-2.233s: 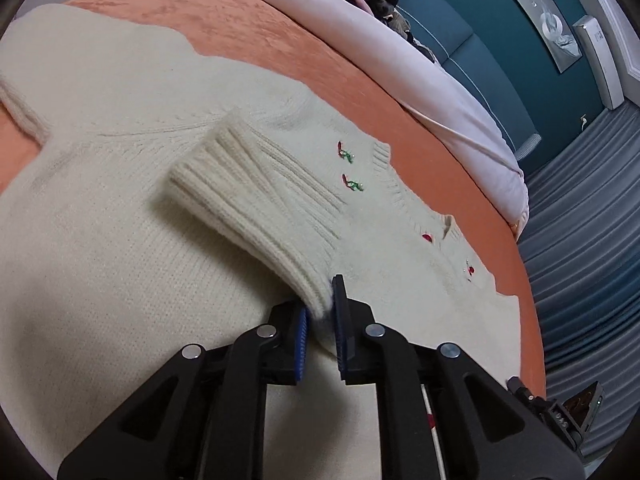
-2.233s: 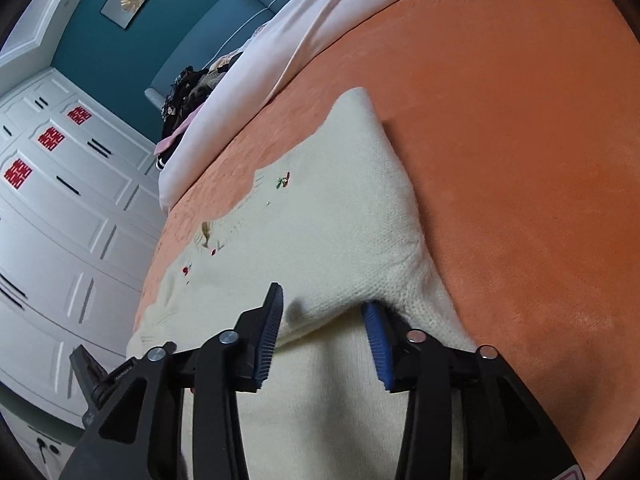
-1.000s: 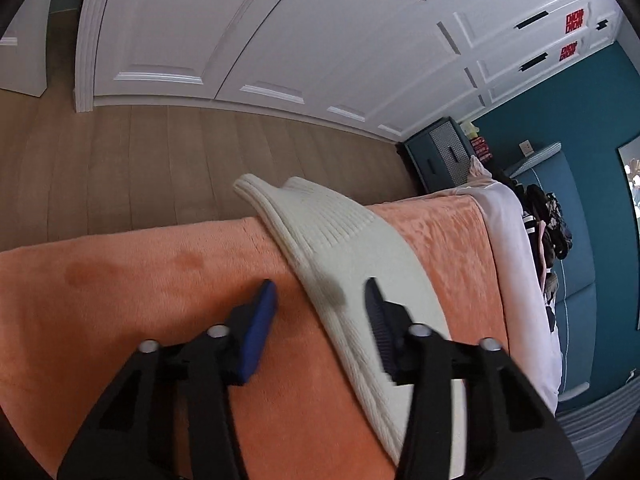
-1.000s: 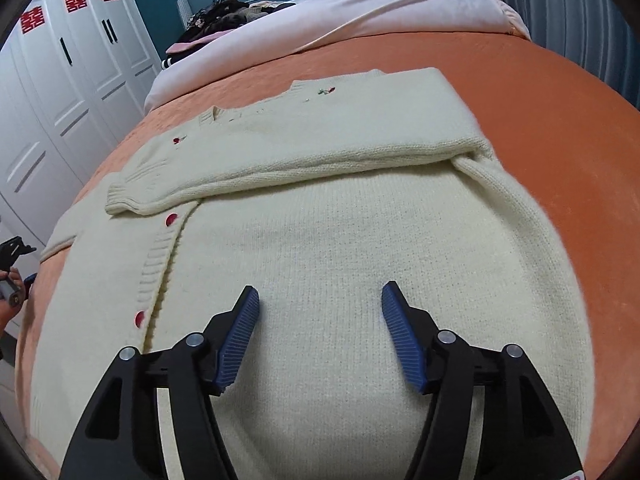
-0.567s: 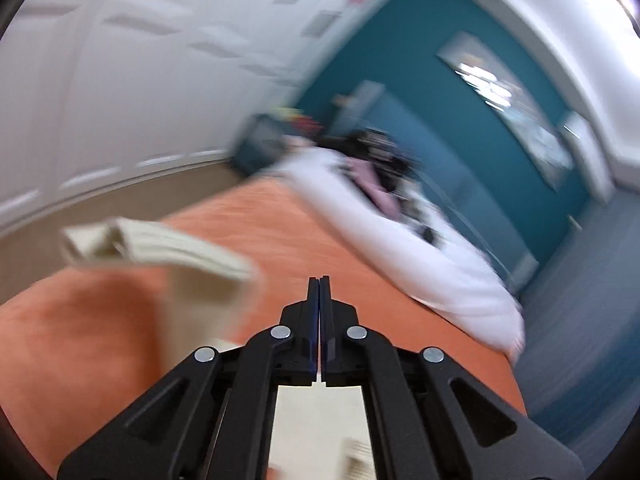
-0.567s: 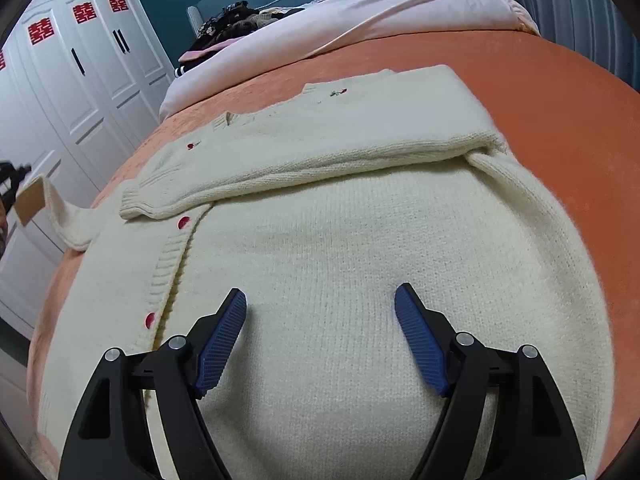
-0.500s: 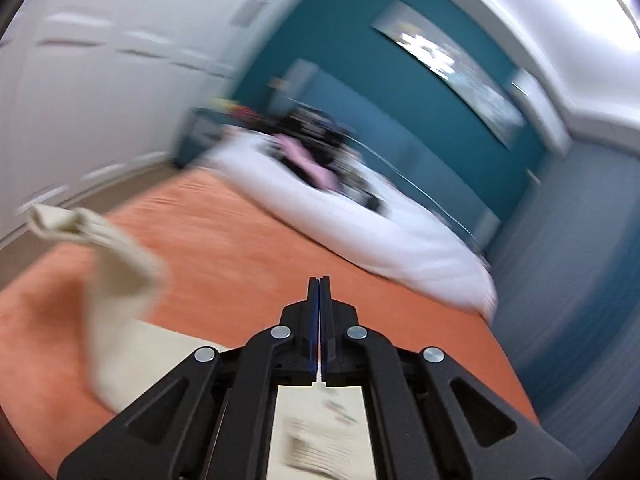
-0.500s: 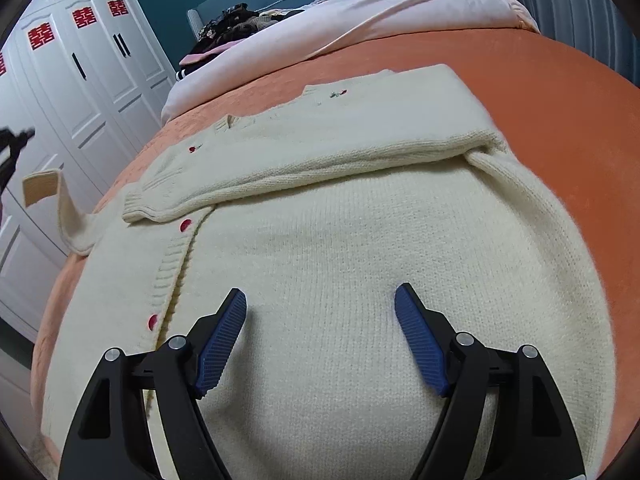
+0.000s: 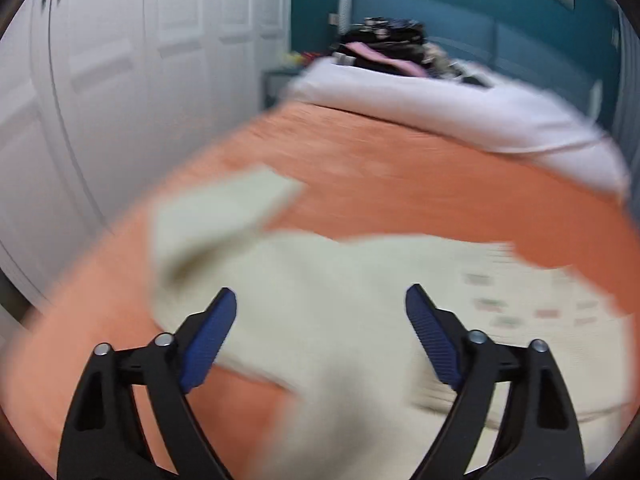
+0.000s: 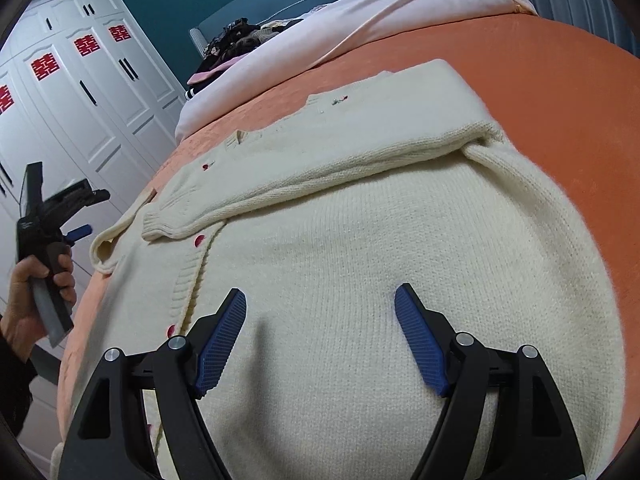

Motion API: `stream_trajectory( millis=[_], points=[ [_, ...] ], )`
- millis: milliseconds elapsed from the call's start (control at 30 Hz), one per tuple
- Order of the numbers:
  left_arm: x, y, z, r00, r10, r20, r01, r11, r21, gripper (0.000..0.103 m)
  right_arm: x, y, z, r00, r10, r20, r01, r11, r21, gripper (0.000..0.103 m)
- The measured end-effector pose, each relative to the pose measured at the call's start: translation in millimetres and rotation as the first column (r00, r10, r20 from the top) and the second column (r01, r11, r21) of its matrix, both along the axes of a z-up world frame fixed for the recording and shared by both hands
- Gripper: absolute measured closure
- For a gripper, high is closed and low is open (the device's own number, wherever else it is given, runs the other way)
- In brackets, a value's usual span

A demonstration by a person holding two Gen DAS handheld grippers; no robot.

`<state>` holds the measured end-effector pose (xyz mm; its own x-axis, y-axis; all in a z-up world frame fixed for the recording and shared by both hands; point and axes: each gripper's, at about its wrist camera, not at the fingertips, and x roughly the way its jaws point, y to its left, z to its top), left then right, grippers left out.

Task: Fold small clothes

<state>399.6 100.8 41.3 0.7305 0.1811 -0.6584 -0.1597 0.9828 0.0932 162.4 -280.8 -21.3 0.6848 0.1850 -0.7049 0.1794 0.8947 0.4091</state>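
Two blue-padded left tongs (image 9: 320,332) have just sprung apart, nothing between them; the cream knitted cardigan's loose sleeve (image 9: 224,208) lies toward eleven o'clock on the orange bedspread (image 9: 420,176). Right-wrist view: right tongs (image 10: 320,336) hover parted over the cream knitted cardigan (image 10: 360,240), its unfolded sleeve at nine o'clock, nearer the left hand (image 10: 36,284).

black grippers (image 10: 320,312), blue ribbed pads (image 10: 220,338), silver screws
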Motion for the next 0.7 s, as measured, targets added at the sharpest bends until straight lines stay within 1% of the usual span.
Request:
stream_trajectory(
  millis=[33, 67, 100, 133, 167, 200, 233, 267, 300, 333, 367, 400, 433, 467, 500, 533, 567, 600, 633, 667, 700],
  points=[
    [16.5, 11.3, -4.3, 1.000, 0.014, -0.007, -0.013, 0.994, 0.110, 0.018, 0.1, 0.6, 0.1, 1.000, 0.001, 0.000, -0.001, 1.000, -0.003, 0.028],
    [35.7, 20.3, -13.0, 0.999, 0.014, -0.038, -0.006, 0.978, 0.207, 0.018, 0.1, 1.0, -0.1, 1.000, 0.001, -0.001, -0.001, 1.000, -0.006, 0.028],
    [49.6, 27.2, -22.1, 0.997, 0.016, -0.079, 0.007, 0.962, 0.273, 0.018, 0.5, 1.1, -0.1, 1.000, 0.001, -0.003, -0.001, 1.000, -0.009, 0.028],
    [61.5, 34.9, -31.9, 0.991, 0.007, -0.136, 0.035, 0.952, 0.305, 0.019, 0.7, 1.5, -0.1, 1.000, 0.001, -0.004, -0.001, 1.000, -0.011, 0.028],
    [73.8, 39.0, -43.2, 0.979, -0.001, -0.205, 0.067, 0.947, 0.313, 0.023, 1.0, 1.7, -0.1, 1.000, 0.001, -0.006, -0.001, 1.000, -0.014, 0.028],
    [85.1, 47.8, -51.9, 0.964, -0.009, -0.266, 0.088, 0.953, 0.288, 0.041, 1.4, 2.3, -0.1, 1.000, 0.002, -0.009, -0.002, 1.000, -0.018, 0.028],
    [89.5, 55.6, -57.3, 0.953, -0.008, -0.304, 0.084, 0.967, 0.239, 0.066, 2.0, 2.9, -0.3, 1.000, 0.002, -0.012, -0.003, 1.000, -0.022, 0.028],
    [86.1, 66.3, -56.1, 0.953, -0.002, -0.302, 0.051, 0.987, 0.155, 0.078, 2.5, 3.2, -0.5, 1.000, 0.003, -0.013, -0.003, 1.000, -0.026, 0.028],
    [78.5, 75.0, -47.3, 0.963, 0.013, -0.269, 0.006, 0.998, 0.068, 0.095, 3.2, 3.6, -0.7, 1.000, 0.005, -0.014, -0.005, 1.000, -0.029, 0.028],
    [77.2, 79.4, -35.6, 0.972, 0.029, -0.231, -0.027, 1.000, 0.012, 0.095, 3.5, 3.6, -1.0, 1.000, 0.007, -0.014, -0.007, 1.000, -0.030, 0.027],
    [69.0, 81.7, -20.8, 0.984, 0.027, -0.178, -0.031, 0.999, -0.022, 0.096, 3.7, 3.4, -1.5, 1.000, 0.009, -0.012, -0.009, 1.000, -0.029, 0.026],
    [64.1, 74.4, -4.1, 0.993, 0.000, -0.114, -0.006, 0.999, -0.047, 0.096, 3.8, 2.9, -1.8, 1.000, 0.010, -0.011, -0.011, 1.000, -0.027, 0.026],
    [56.2, 63.4, 16.9, 0.998, -0.040, -0.047, 0.036, 0.997, -0.067, 0.096, 3.6, 2.2, -2.0, 1.000, 0.011, -0.008, -0.011, 1.000, -0.023, 0.026],
    [44.5, 48.0, 40.3, 0.996, -0.089, 0.020, 0.090, 0.991, -0.100, 0.096, 3.4, 1.2, -2.0, 1.000, 0.011, -0.006, -0.011, 1.000, -0.019, 0.026],
    [30.8, 31.9, 62.2, 0.987, -0.141, 0.076, 0.151, 0.977, -0.147, 0.096, 3.1, 0.5, -1.9, 1.000, 0.011, -0.004, -0.011, 1.000, -0.015, 0.026],
    [15.3, 11.5, 82.4, 0.971, -0.202, 0.128, 0.224, 0.956, -0.190, 0.096, 3.0, 0.0, -1.8, 1.000, 0.011, -0.003, -0.011, 1.000, -0.011, 0.026],
    [0.5, -8.9, 97.1, 0.950, -0.264, 0.168, 0.297, 0.930, -0.218, 0.096, 2.9, -0.6, -1.7, 1.000, 0.011, -0.003, -0.011, 1.000, -0.009, 0.026],
    [-12.8, -30.5, 106.2, 0.925, -0.325, 0.195, 0.367, 0.898, -0.244, 0.096, 2.9, -1.2, -1.4, 1.000, 0.011, -0.003, -0.011, 1.000, -0.007, 0.026],
    [-29.8, -49.7, 109.9, 0.902, -0.383, 0.201, 0.427, 0.863, -0.271, 0.095, 3.0, -1.5, -1.0, 1.000, 0.012, -0.003, -0.012, 1.000, -0.004, 0.026],
    [-40.2, -72.9, 104.2, 0.879, -0.442, 0.182, 0.477, 0.826, -0.300, 0.094, 3.2, -2.5, -0.6, 1.000, 0.012, -0.005, -0.012, 1.000, 0.002, 0.026],
    [-50.7, -92.1, 93.9, 0.864, -0.481, 0.149, 0.502, 0.802, -0.322, 0.091, 3.3, -3.7, -0.3, 1.000, 0.012, -0.006, -0.012, 1.000, 0.008, 0.026]
  ],
)
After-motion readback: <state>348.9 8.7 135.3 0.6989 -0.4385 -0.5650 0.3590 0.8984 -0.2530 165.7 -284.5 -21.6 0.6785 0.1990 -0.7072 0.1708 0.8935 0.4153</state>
